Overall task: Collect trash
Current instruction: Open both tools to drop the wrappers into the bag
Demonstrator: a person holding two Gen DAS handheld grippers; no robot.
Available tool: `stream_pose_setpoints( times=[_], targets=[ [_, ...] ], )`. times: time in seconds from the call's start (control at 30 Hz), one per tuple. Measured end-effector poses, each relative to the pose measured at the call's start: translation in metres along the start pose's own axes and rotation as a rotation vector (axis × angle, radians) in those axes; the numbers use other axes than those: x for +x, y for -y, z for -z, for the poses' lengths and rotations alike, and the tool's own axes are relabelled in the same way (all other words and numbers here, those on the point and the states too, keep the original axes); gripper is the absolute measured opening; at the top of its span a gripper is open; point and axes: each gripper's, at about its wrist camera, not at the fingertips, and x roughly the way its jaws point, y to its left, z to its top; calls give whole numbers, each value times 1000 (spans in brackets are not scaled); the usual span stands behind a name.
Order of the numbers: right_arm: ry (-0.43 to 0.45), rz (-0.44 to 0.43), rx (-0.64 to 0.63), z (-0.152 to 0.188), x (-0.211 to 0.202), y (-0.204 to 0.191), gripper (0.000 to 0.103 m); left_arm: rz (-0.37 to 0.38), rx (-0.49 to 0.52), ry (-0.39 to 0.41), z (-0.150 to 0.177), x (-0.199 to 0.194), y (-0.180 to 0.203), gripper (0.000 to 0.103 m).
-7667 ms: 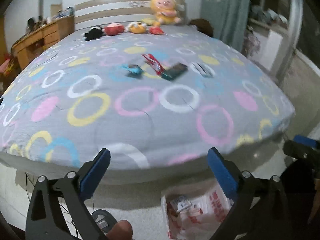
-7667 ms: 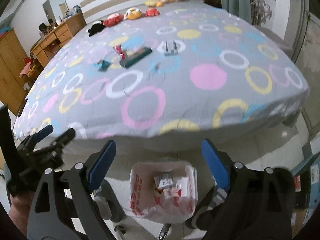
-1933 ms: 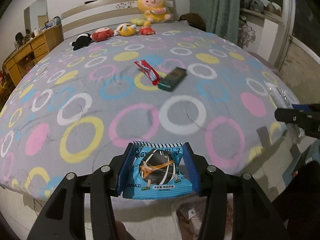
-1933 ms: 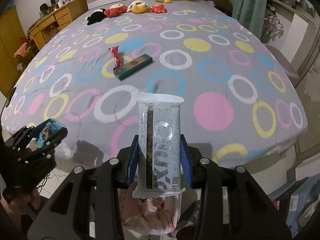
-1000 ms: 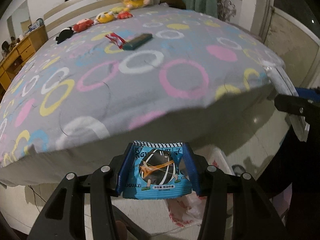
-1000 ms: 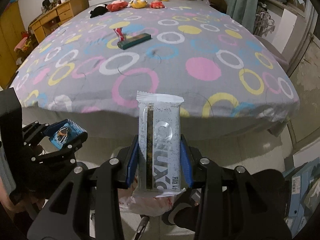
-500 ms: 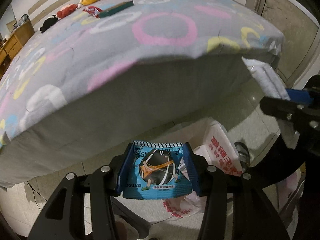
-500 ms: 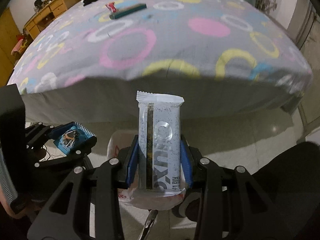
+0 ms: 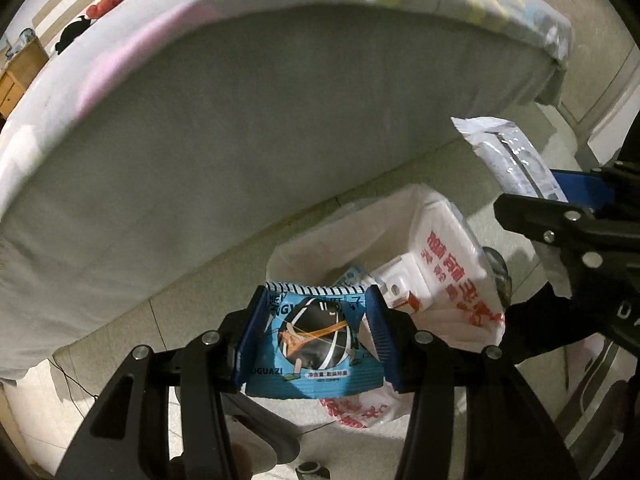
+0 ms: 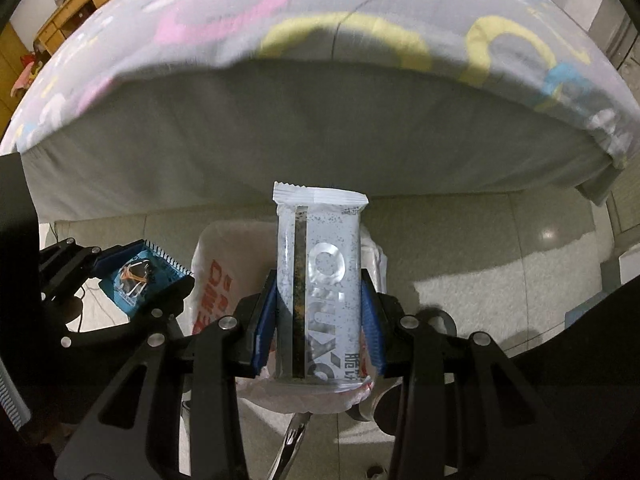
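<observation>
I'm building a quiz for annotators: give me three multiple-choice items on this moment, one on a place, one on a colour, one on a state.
1. Where is the bag-lined bin?
A. on the bed
B. on the floor beside the bed
C. on a desk

2. What colour is the packet in the left claw?
A. blue
B. red
C. green

3. What state is the right claw in?
A. open, empty
B. shut on nothing
C. shut on the silver wrapper

Answers: B, it stands on tiles below the mattress; A, blue print; C, pads press its sides.

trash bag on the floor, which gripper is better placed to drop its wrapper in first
Right, probably. The right gripper holds the white wrapper directly over the trash bag; the left gripper and blue packet sit nearer its edge.
</observation>
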Motion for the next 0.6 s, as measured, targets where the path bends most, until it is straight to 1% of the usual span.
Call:
stream_pose_setpoints(
  times=[0.3, 0.6],
  targets=[
    [-42, -7, -33, -1, 21, -9, 37, 5, 3, -45, 5, 20, 2, 49],
    [-83, -12, -36, -4, 41, -10, 38, 0, 39, -77, 10, 29, 9, 49]
  ],
)
